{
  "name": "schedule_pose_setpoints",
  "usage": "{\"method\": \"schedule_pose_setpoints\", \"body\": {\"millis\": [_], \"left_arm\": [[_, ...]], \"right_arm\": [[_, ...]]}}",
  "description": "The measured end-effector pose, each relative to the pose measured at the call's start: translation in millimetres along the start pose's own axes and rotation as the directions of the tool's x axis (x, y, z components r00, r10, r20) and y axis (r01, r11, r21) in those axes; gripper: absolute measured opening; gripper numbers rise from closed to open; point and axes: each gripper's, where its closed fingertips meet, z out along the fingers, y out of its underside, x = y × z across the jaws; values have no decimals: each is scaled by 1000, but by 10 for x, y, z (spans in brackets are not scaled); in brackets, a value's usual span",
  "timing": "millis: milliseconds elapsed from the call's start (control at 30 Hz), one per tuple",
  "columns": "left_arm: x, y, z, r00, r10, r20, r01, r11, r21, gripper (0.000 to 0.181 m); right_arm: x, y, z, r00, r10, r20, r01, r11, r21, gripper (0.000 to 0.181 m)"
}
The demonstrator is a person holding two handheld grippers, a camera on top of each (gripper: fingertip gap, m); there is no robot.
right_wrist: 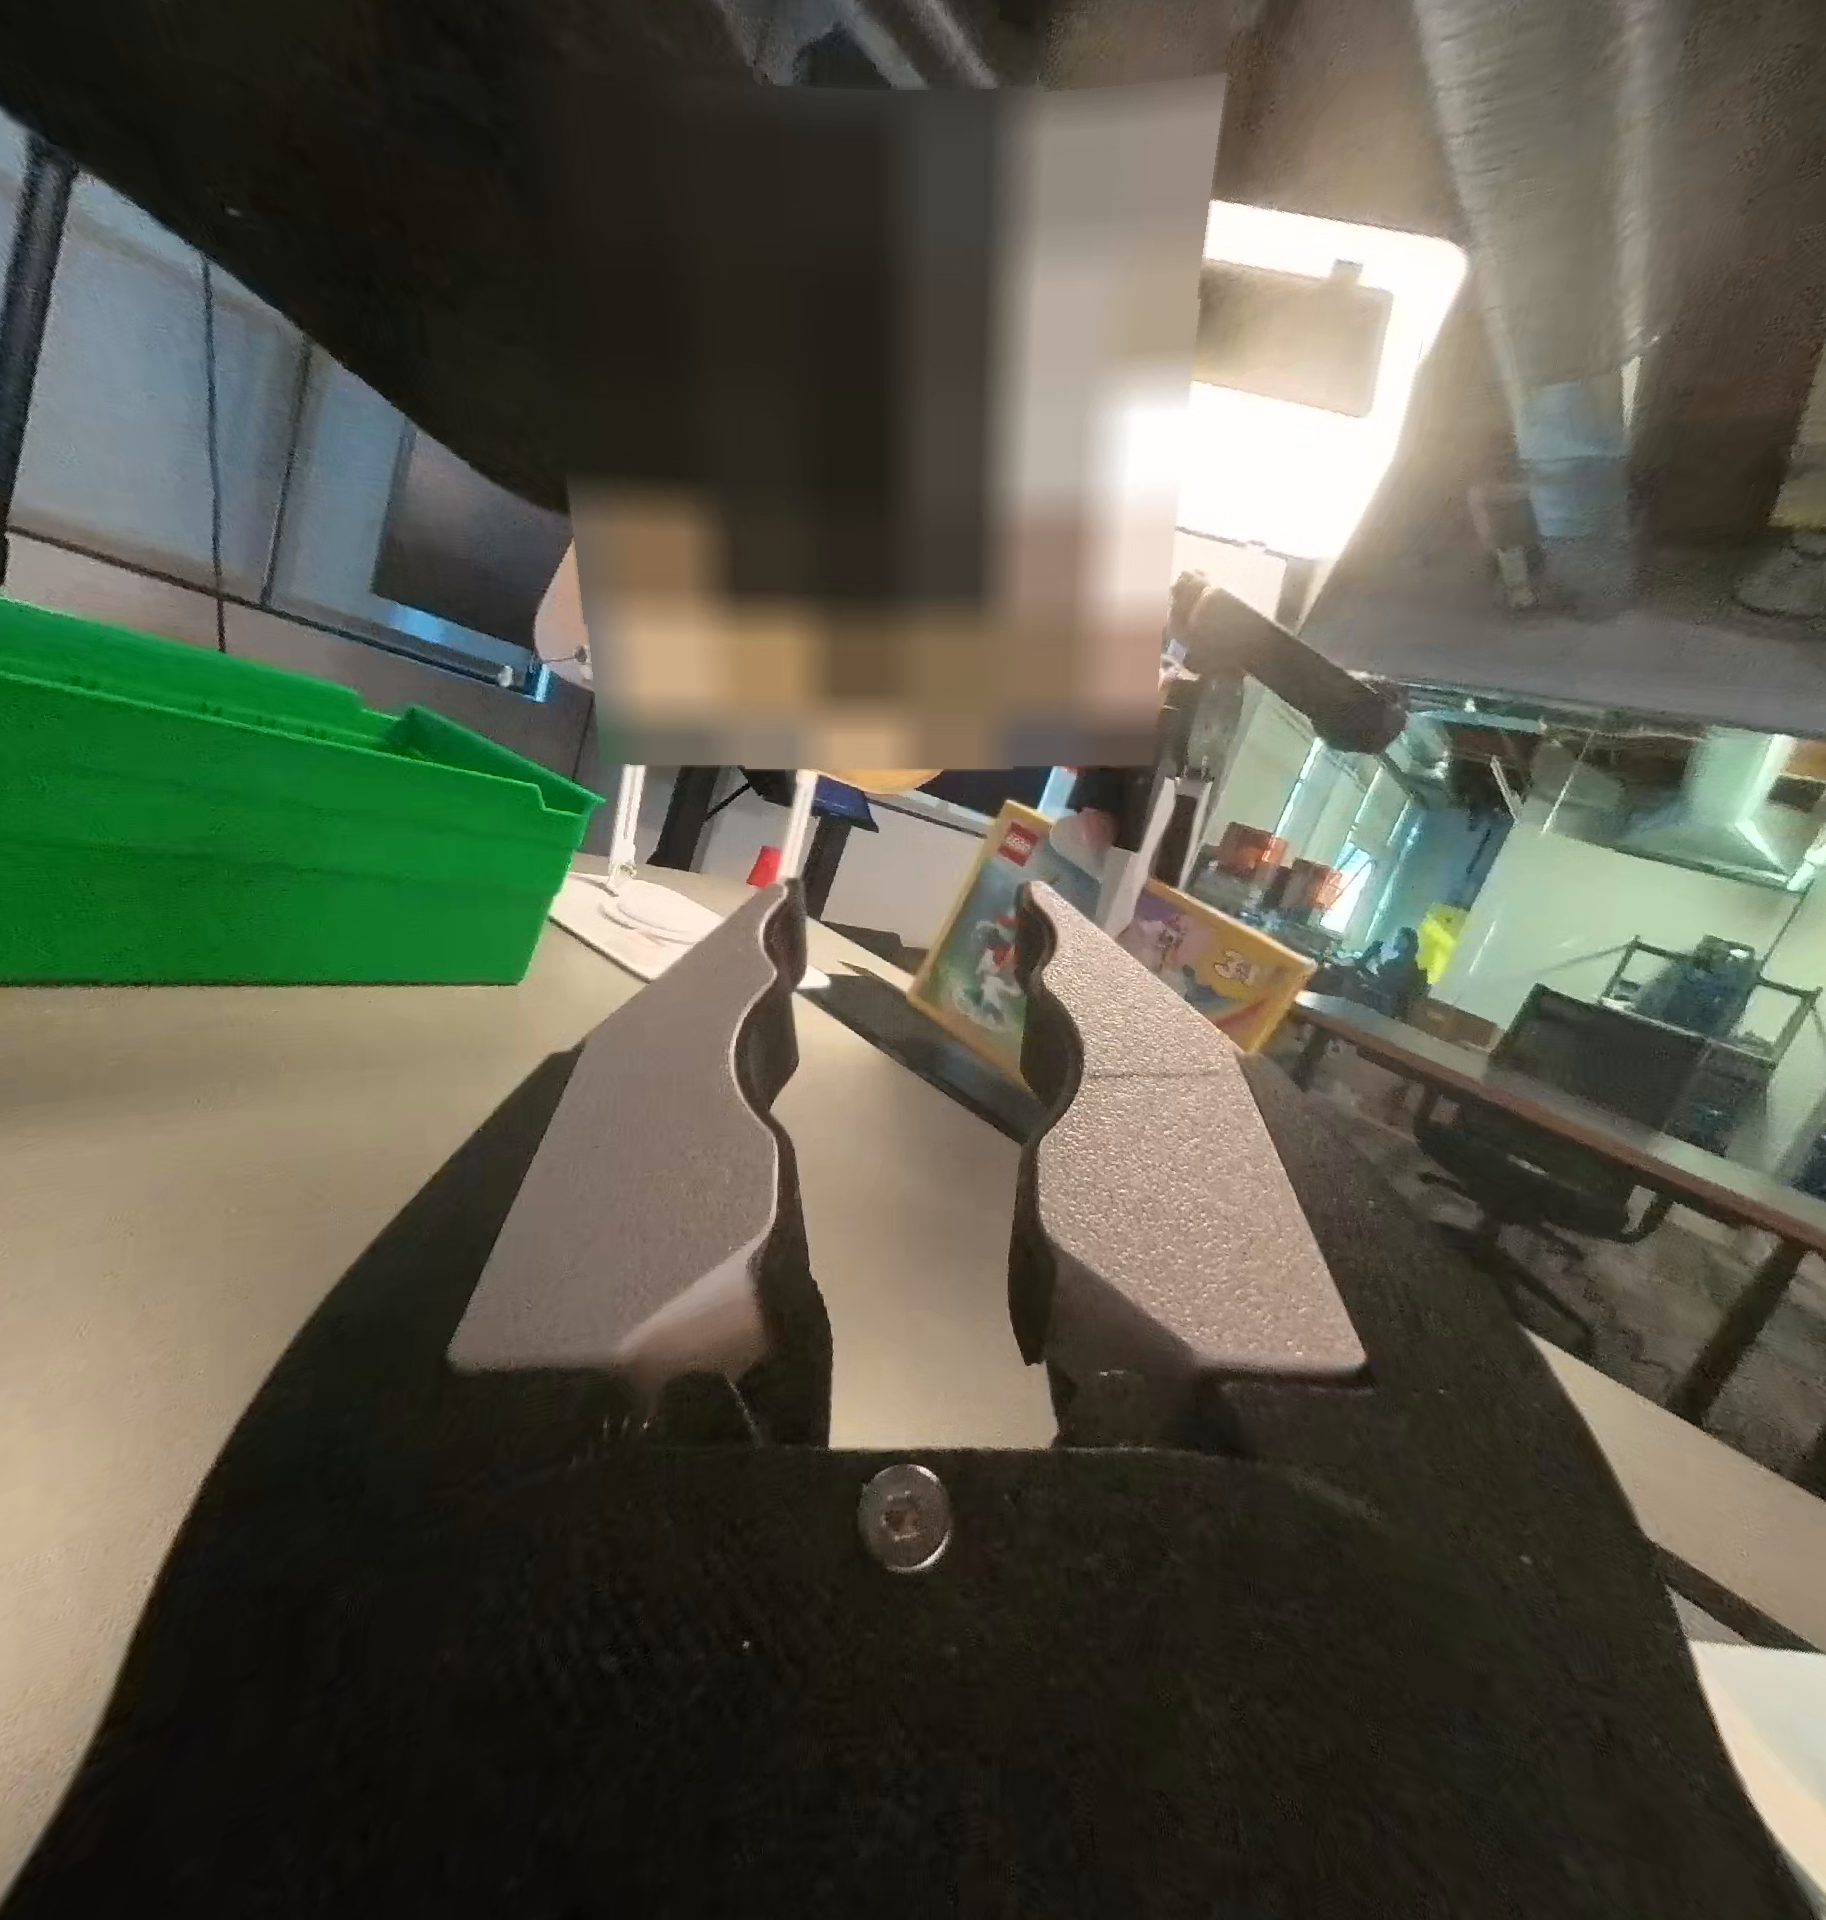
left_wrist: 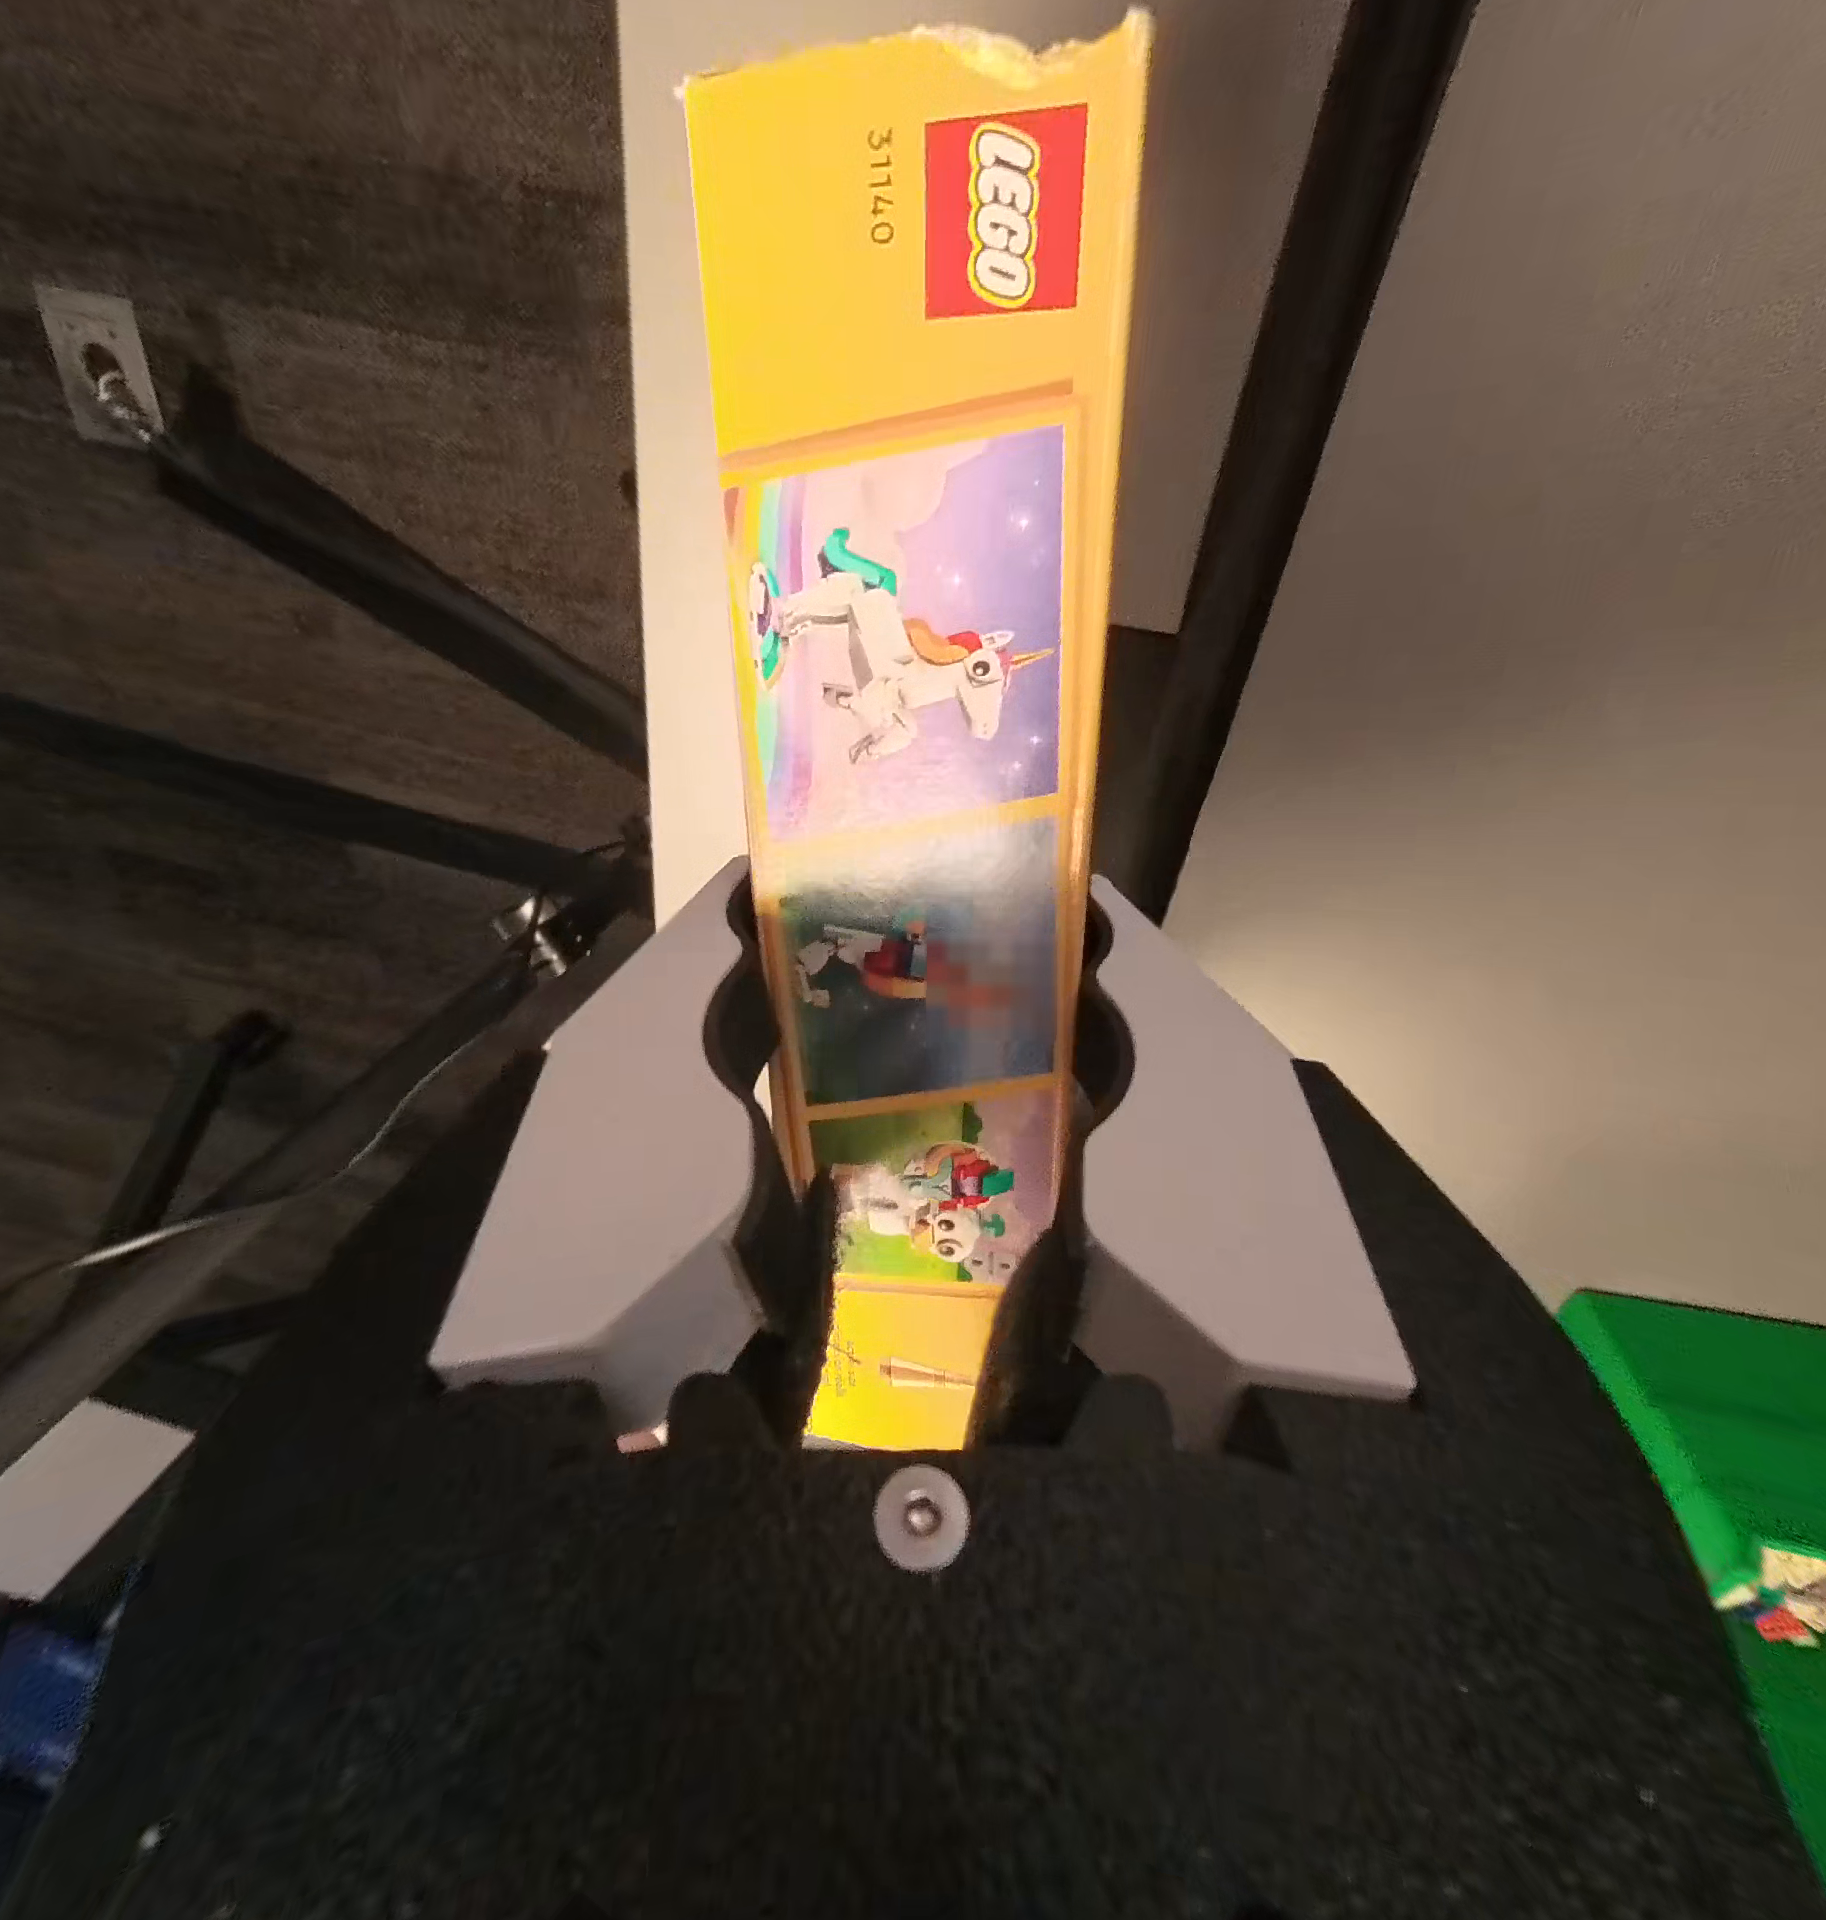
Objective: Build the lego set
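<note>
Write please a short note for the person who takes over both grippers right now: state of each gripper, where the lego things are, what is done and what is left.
Left gripper: jaws shut on the yellow lego box, held by its narrow sides, its far end torn open.
Right gripper: jaws open, empty, low over the table, pointing toward a lego box standing farther along it.
Green bin: on the table, left of the right gripper. In the left view, a small pile of loose pieces lies on a green surface.
Done: box opened, apparently emptied.
Left: set the box aside; no assembled part is in view, so the build seems not yet started.
</note>
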Motion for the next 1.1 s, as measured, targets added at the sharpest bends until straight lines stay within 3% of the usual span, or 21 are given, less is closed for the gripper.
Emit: {"method": "schedule_pose_setpoints", "body": {"millis": [333, 533, 700, 833, 933, 1100], "left_arm": [[-42, 238, 134, 998, 60, -9, -60, 995, -77, 57], [-24, 143, 148, 1000, 25, 5, -25, 998, -66, 84], [-201, 103, 62, 993, -58, 104, 66, 995, -72, 141], [-254, -54, -142, 978, -33, 206, 35, 999, -7, 157], [-133, -115, -282, 962, 30, 271, -31, 1000, -2, 156], [220, -369, -795, 848, 164, 505, -263, 956, 132, 108]], "right_arm": [[73, 70, 13, 999, 24, -27, -25, 999, -27, 35], [61, 74, 15, 1000, 21, -21, -21, 999, -30, 31], [66, 78, 17, 1000, 19, -23, -19, 999, -31, 31], [74, 73, 15, 999, 27, -23, -27, 999, -25, 33], [98, 72, 9, 999, 36, -31, -37, 999, -21, 32], [133, 81, 1, 998, 46, -44, -47, 999, -24, 33]]}}
